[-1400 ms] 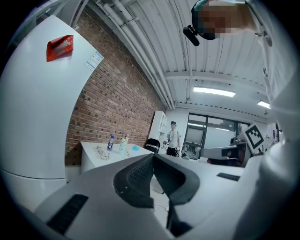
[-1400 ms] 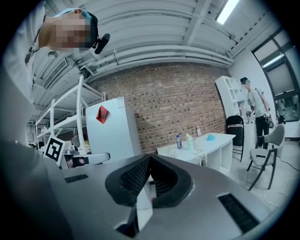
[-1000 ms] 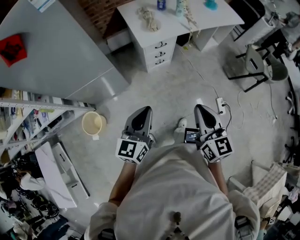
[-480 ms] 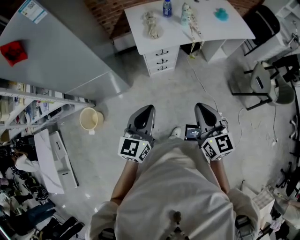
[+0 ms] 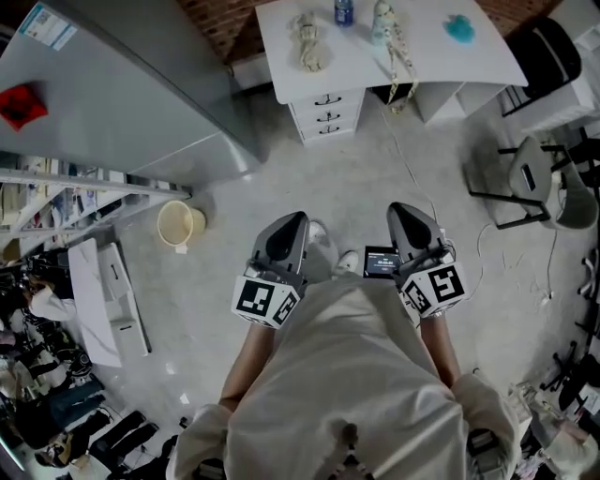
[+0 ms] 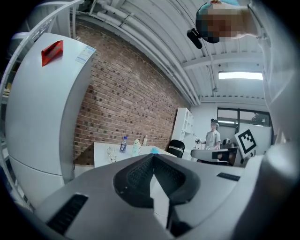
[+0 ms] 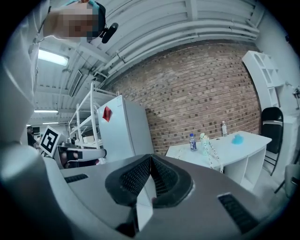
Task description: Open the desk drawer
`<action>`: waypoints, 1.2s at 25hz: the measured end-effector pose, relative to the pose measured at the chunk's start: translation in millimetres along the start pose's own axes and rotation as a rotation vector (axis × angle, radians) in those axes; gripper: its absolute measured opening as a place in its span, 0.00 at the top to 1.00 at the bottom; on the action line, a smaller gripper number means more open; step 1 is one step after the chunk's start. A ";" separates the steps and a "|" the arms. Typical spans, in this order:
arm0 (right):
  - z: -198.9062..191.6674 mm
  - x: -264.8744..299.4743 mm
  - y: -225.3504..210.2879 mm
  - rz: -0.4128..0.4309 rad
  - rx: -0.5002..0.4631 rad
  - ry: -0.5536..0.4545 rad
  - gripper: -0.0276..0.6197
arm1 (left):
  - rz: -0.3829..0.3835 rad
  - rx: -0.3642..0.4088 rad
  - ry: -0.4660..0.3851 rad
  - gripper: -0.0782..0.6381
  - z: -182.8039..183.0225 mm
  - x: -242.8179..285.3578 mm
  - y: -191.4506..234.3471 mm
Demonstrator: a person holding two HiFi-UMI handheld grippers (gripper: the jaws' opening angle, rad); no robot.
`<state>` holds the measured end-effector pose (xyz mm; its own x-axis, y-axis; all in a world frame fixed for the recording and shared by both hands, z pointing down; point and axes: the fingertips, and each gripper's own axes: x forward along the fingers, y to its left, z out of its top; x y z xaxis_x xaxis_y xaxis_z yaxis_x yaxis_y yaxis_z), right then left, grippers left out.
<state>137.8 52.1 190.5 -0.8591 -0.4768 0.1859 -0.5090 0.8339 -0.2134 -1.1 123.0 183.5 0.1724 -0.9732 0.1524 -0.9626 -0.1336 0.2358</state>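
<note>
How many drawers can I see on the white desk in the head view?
3, stacked in one column under the desk: top drawer, middle drawer, bottom drawer. Others may be hidden.

Lit softly by a ceiling strip light (image 6: pixel 240 75) above the jaws; faint shadows, heavy fisheye bending, dark vignetted corners.

From my head, one camera looks steeply down past my left hand-held gripper (image 5: pixel 293 219) and right hand-held gripper (image 5: pixel 400 210). The white surface (image 5: pixel 441 58) lies far off at the frame's top. Each gripper camera looks nearly level along its jaws. All three views share that surface, the fridge (image 5: pixel 112 89) and the brick wall (image 5: pixel 214 21).
</note>
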 end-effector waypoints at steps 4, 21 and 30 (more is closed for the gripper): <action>1.9 33.1 -6.2 -0.011 -0.011 0.021 0.92 | -0.008 -0.006 0.021 0.88 0.9 21.8 29.5; 28.5 110.8 -47.1 -0.030 -0.135 0.094 0.92 | -0.093 -0.009 0.017 0.88 22.3 129.6 78.7; 38.6 127.8 -88.1 0.143 -0.190 0.118 0.92 | 0.096 -0.018 -0.010 0.88 20.5 147.2 75.2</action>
<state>70.8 -93.0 196.0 -0.9039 -0.3240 0.2794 -0.3540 0.9331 -0.0634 -52.4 -34.1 204.0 0.0769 -0.9832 0.1653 -0.9706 -0.0359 0.2382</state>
